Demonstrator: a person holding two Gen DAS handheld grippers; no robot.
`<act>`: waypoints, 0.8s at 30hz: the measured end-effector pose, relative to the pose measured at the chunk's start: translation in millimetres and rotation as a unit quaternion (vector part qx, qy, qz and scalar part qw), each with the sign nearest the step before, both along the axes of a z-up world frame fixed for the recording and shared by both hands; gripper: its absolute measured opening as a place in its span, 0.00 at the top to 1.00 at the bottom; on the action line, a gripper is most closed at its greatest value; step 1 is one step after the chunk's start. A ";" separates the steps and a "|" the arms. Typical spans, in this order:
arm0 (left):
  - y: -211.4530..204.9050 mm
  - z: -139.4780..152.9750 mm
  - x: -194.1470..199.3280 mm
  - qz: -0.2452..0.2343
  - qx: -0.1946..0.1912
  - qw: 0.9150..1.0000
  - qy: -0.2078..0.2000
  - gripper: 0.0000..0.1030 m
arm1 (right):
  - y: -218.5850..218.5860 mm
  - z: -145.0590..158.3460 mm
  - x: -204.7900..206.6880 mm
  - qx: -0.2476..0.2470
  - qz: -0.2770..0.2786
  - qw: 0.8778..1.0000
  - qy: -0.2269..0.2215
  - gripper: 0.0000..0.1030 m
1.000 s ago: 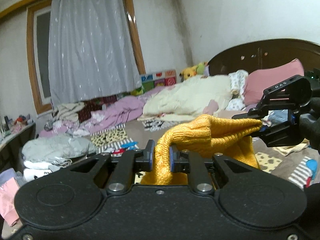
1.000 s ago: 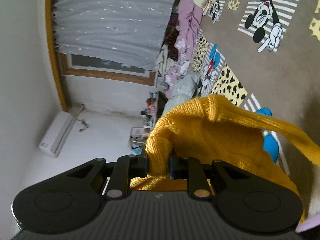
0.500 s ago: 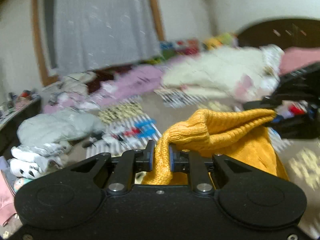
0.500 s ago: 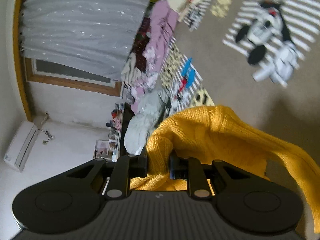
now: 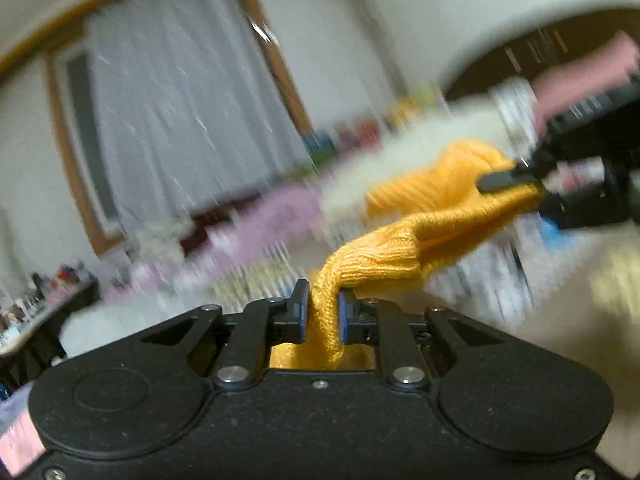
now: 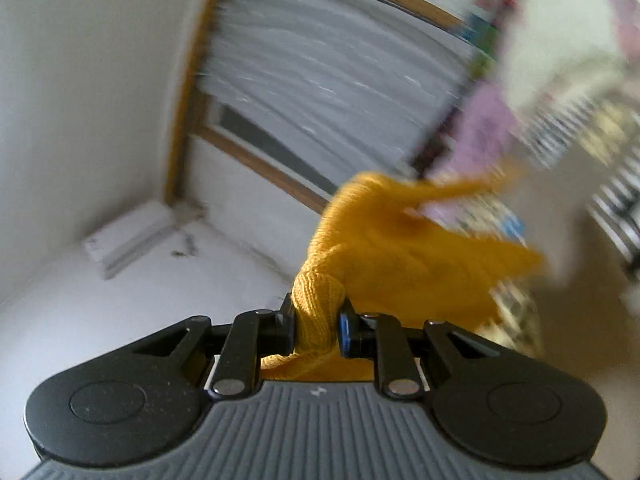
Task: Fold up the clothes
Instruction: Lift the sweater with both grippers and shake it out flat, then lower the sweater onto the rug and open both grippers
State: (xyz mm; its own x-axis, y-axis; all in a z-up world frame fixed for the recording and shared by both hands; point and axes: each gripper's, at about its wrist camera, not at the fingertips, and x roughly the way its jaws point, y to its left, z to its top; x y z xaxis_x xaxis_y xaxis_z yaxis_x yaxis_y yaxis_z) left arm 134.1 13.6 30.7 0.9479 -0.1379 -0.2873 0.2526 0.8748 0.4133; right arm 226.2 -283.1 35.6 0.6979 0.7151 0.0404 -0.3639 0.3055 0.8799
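Both claws are now further apart, and the left claw (image 5: 323, 314) and right claw (image 6: 318, 326) each pinch the sweater (image 5: 424, 216).

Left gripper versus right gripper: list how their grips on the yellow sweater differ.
The left gripper pinches a thin fold of the yellow sweater; the right gripper clamps a thicker bunch. The left body is plain black, the right ribbed grey. Both are shut on the knit.

The sweater (image 5: 404, 248) stretches between the left claw (image 5: 323, 312) and the right claw (image 5: 516, 178) beyond.
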 end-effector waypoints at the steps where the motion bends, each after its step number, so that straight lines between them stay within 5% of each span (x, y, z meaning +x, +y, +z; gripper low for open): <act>1: -3.5 -25.8 -7.8 -0.005 0.020 1.000 0.024 0.88 | -0.7 -29.0 -6.7 0.000 0.000 0.999 0.035 0.79; 5: -14.4 -103.8 -38.6 -0.017 0.070 0.993 0.091 0.88 | 2.1 -133.3 -43.3 -0.021 -0.006 0.987 0.159 0.79; 9: -21.8 -130.0 -64.9 -0.025 0.095 0.990 0.101 0.89 | 8.3 -189.7 -78.5 -0.049 -0.010 0.976 0.211 0.79; 24: -36.1 -162.9 -113.6 -0.039 0.149 0.980 0.124 0.90 | 11.7 -195.6 -147.7 -0.125 0.010 0.970 0.208 0.82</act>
